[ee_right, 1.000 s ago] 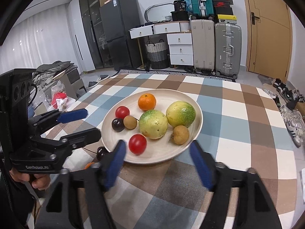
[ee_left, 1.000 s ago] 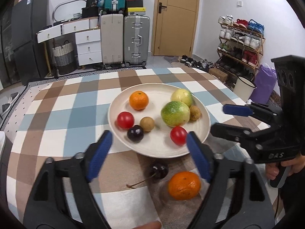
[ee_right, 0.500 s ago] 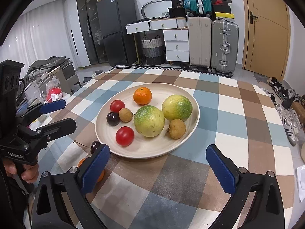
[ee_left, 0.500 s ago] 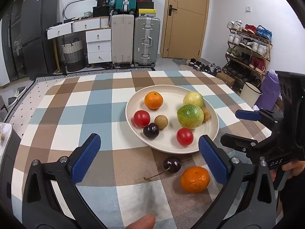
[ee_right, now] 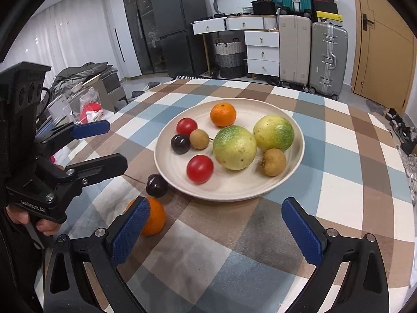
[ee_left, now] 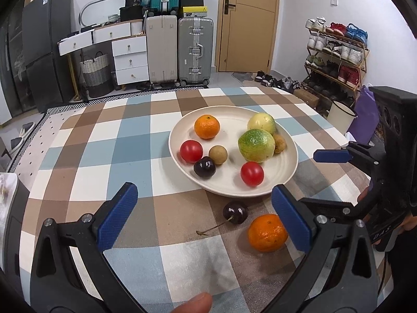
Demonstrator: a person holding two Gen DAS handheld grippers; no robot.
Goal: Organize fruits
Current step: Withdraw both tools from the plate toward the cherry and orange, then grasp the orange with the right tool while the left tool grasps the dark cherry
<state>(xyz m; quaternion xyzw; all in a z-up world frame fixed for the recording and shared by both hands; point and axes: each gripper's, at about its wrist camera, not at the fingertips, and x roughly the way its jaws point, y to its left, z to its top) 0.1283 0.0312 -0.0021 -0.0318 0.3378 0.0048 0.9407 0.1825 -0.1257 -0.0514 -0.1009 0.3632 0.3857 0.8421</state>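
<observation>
On the bench (ee_left: 109,140), under a brown, blue and white check cloth, a cream plate (ee_left: 286,167) is the landmark. It holds two green-yellow fruits (ee_left: 256,144), an orange (ee_left: 206,126), two tomatoes (ee_left: 191,151), two small brown fruits (ee_left: 218,154) and a dark cherry (ee_left: 204,167). Just off the plate's near rim lie a second orange (ee_left: 265,233) and a stemmed cherry (ee_left: 235,212), both on the cloth. The left tool (ee_left: 203,219) hangs over that near side with its blue pads wide apart and nothing between them; the loose cherry sits ahead of its gap, the loose orange by its right-hand pad. The right tool (ee_right: 216,230) is likewise spread wide and empty, near the plate's near edge, the loose orange partly behind its left-hand pad. Lettering on the left tool's body reads roughly "GenRobot.AI"; the right one shows "DAS". Beyond the plate stand suitcases (ee_left: 195,49), white drawers (ee_left: 129,60), a dark fridge (ee_left: 44,49), a wooden door (ee_left: 247,23) and a shoe rack (ee_left: 336,57).
</observation>
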